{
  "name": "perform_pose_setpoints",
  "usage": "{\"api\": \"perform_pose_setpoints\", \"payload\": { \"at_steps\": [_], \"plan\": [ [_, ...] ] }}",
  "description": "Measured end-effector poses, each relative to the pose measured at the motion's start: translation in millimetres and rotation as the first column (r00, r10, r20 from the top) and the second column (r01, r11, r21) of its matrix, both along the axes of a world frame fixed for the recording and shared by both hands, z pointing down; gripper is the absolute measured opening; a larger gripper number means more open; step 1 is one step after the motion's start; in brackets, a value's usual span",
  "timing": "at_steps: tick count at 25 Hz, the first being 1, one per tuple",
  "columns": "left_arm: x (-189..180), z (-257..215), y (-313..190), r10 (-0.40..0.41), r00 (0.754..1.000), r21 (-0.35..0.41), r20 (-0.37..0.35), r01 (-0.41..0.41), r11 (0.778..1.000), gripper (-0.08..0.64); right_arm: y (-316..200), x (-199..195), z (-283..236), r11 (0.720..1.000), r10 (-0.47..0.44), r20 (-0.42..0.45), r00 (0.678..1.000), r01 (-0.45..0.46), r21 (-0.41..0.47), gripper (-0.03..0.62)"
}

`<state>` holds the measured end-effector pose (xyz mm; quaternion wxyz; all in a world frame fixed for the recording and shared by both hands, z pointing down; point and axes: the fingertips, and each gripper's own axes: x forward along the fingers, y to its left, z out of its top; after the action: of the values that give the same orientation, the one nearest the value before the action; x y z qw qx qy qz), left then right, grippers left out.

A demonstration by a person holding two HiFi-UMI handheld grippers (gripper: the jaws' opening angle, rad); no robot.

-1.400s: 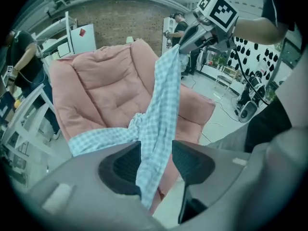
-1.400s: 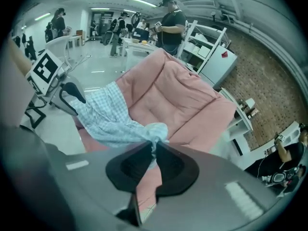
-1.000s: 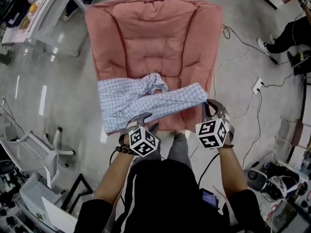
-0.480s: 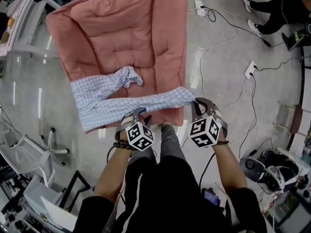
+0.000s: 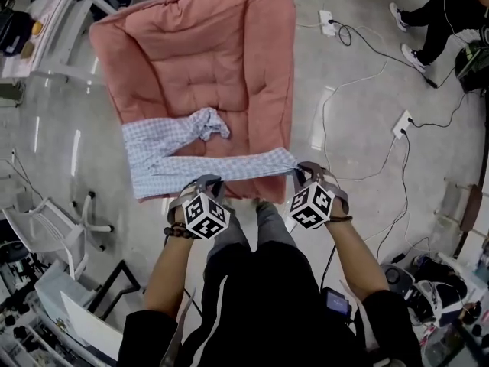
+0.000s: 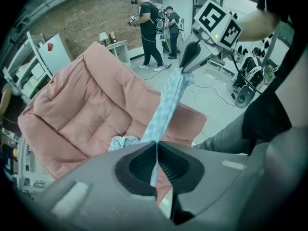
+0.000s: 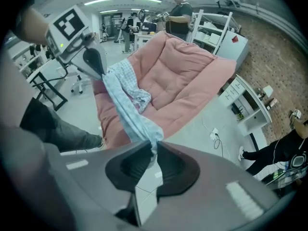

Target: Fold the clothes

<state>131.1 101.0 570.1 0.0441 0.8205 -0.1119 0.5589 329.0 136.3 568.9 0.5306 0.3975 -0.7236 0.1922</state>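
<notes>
1. Plainly, the blue-and-white checked garment lies across the near edge of the pink cushion. One part is bunched in a crumpled knot towards the cushion's middle, and a flatter part hangs over the near left corner.
2. From that flat part a long strip of the garment is drawn out along the cushion's front edge. It runs narrow and fairly taut between the two grippers.
3. The left gripper sits at the near side of the strip. Its jaws have just been closing and now stand pressed together, with a thin fold of the cloth caught between the ribbed pads.
4. The right gripper pinches the gathered far-right end of the strip just off the cushion's right front corner, and the fabric bunches where it enters the jaws.
5. Both grippers point steeply downward, well apart from each other, with the person's knees between and below them.
6. The cushion rests on a grey floor.
7. On that floor to the right lie a white socket block and a looping cable.
8. A white chair stands at the left.
</notes>
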Motion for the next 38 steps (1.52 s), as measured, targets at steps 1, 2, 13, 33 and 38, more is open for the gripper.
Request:
{"api": "perform_pose_setpoints", "payload": {
  "at_steps": [1, 2, 13, 33, 38],
  "plan": [
    [-1.5, -5.2, -1.9, 0.006, 1.000, 0.001, 0.007, -0.006, 1.000, 0.015, 1.7, -2.6, 3.6, 1.000, -0.019, 0.004, 1.000, 0.019, -0.004, 0.050],
    [-3.0, -10.3, -3.9, 0.009, 1.000, 0.002, 0.012, -0.009, 1.000, 0.015, 4.1, -5.3, 6.7, 0.999, -0.038, 0.007, 0.999, 0.038, -0.008, 0.063],
    [-16.6, -44.3, -19.0, 0.032, 0.999, -0.026, -0.004, -0.032, 0.999, 0.015, 51.0, -45.6, 26.5, 0.993, -0.057, 0.121, 0.991, 0.069, -0.093, 0.153],
    [-26.5, -54.0, -14.1, 0.291, 0.955, -0.070, -0.060, -0.295, 0.953, 0.017, 73.9, -63.8, 111.5, 0.967, 0.241, -0.025, 0.970, -0.242, -0.076, 0.034],
    [-28.3, -45.8, -6.7, 0.334, 0.940, -0.083, -0.066, -0.339, 0.937, 0.018, 73.2, -29.5, 62.3, 0.937, 0.348, -0.053, 0.936, -0.346, 0.042, 0.011]
  ]
}}
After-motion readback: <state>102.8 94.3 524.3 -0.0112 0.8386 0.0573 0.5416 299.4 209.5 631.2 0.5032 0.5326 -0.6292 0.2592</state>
